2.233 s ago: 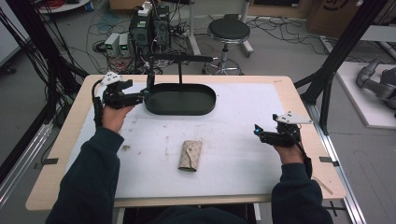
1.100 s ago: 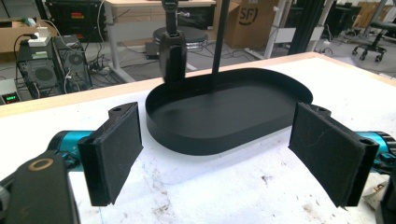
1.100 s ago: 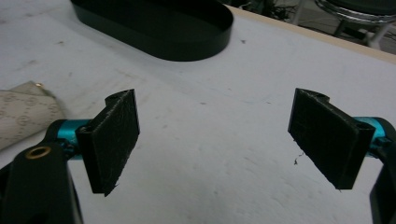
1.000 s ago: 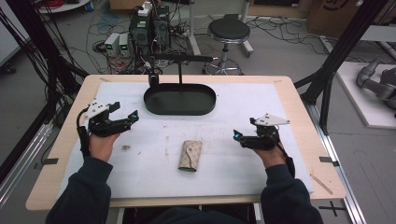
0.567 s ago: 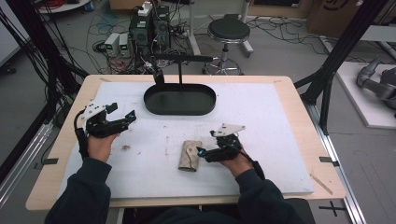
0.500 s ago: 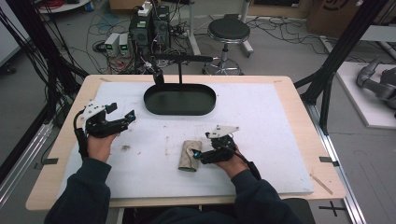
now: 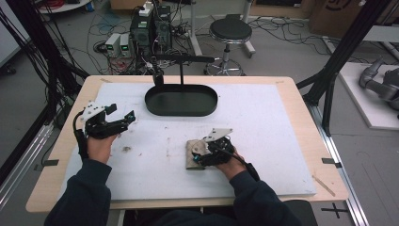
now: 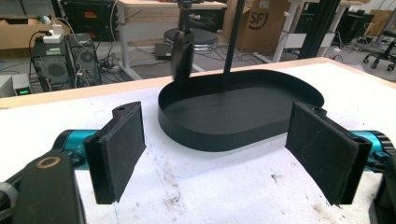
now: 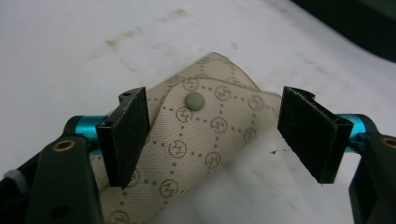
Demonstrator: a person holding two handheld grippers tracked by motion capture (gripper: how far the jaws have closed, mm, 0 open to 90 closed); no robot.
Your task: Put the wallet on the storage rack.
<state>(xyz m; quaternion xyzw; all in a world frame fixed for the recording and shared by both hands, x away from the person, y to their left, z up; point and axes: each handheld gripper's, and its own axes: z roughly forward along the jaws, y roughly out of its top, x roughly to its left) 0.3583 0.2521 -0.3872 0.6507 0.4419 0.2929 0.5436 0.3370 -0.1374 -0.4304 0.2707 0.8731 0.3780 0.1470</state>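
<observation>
The beige patterned pouch [image 9: 196, 140] lies flat between my right gripper's [image 9: 212, 135] spread jaws, one edge beside the left pad, nothing pinched yet. I judge this the reach-to-grasp step; next I should lower and close. My left gripper [image 8: 217, 151], jaws spread wide, faces the black tray [image 8: 243, 114].

Grey floor [image 7: 291, 47] lying strewn with black cables [image 7: 51, 56]. Round black stool [image 7: 230, 32] standing beyond the table [image 7: 301, 101]. Computer towers [image 7: 150, 26] sitting behind, cardboard boxes [image 8: 254, 23] stacking farther back. Black frame posts [image 7: 346, 52] flanking both sides.
</observation>
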